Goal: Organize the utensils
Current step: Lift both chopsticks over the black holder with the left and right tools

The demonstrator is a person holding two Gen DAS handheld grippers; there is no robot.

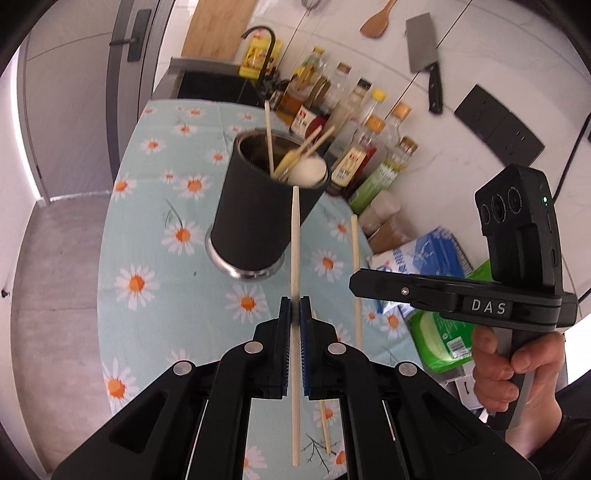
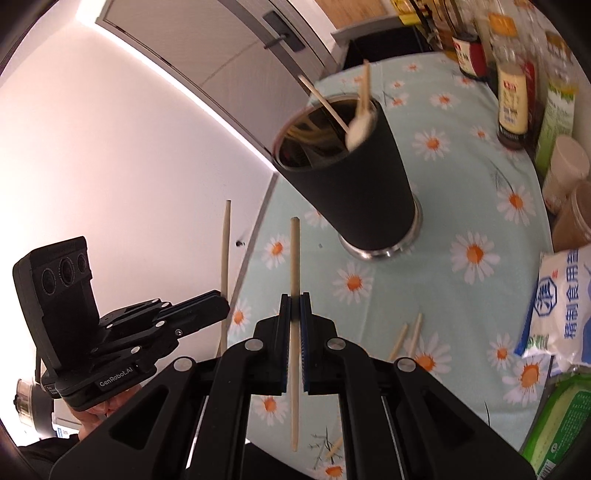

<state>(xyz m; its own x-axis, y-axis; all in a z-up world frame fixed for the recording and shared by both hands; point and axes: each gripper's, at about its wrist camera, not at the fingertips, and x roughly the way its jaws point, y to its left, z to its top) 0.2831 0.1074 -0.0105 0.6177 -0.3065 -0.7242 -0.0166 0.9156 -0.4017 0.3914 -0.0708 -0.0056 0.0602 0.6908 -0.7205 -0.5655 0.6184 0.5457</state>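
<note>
Each tool grips one chopstick: left tool (image 1: 295,312), right tool (image 2: 294,308). Next, I judge: carry both to the black holder (image 1: 258,206), upper centre, and drop them in.

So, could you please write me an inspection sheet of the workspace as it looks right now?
Surface: daisy-print tablecloth, flat.
Job's things: black utensil holder upright with chopsticks and a white utensil inside; loose chopsticks lying on the cloth.
Clutter: sauce bottles, salt bag, green packet.
Grippers: left gripper shut on one chopstick; right gripper shut on another chopstick.
Cables: black cord by the wall sockets.
Surroundings: cleaver and wooden spatula on the wall.
</note>
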